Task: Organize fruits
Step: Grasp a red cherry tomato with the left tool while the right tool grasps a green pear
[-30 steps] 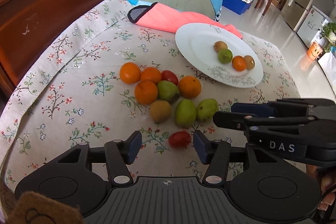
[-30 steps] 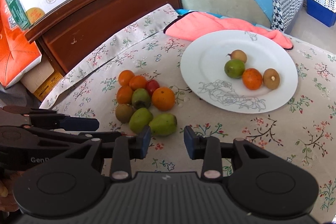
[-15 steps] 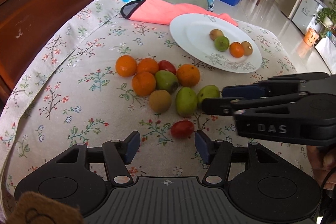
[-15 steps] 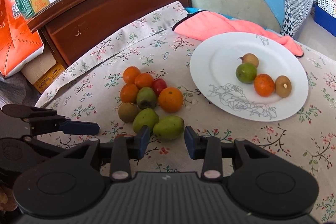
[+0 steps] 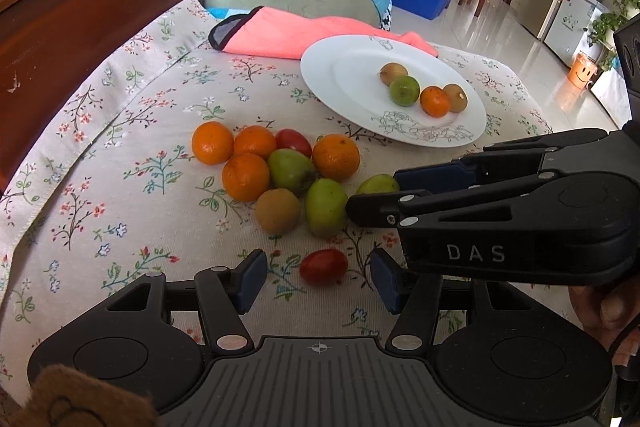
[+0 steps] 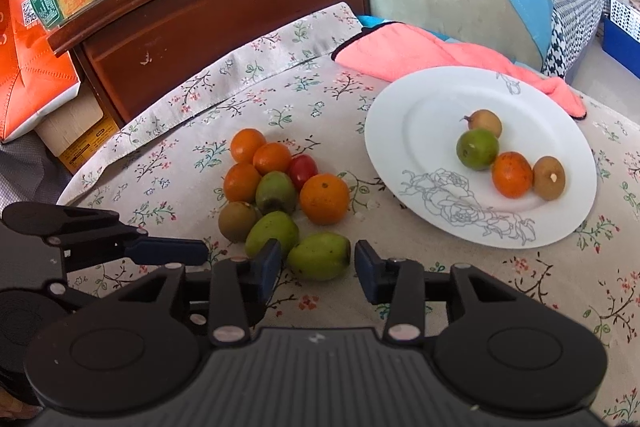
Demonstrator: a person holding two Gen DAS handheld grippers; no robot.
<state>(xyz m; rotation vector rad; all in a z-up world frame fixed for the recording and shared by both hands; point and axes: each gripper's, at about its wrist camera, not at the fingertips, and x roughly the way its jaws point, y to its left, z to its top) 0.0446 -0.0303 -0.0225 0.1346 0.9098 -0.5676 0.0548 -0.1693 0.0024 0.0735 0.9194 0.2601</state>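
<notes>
with jaws apart and empty around green fruit and tomato, risk of nudging neighbours; may roll off the bed.

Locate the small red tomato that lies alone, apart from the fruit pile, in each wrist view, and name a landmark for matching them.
Left wrist view: the lone small red tomato lies low in the middle, on the flowered cloth between the left claw's open fingers.
Right wrist view: not in it; the only red fruit there sits inside the pile.
Shared landmark: the round white plate with four fruits.
</notes>
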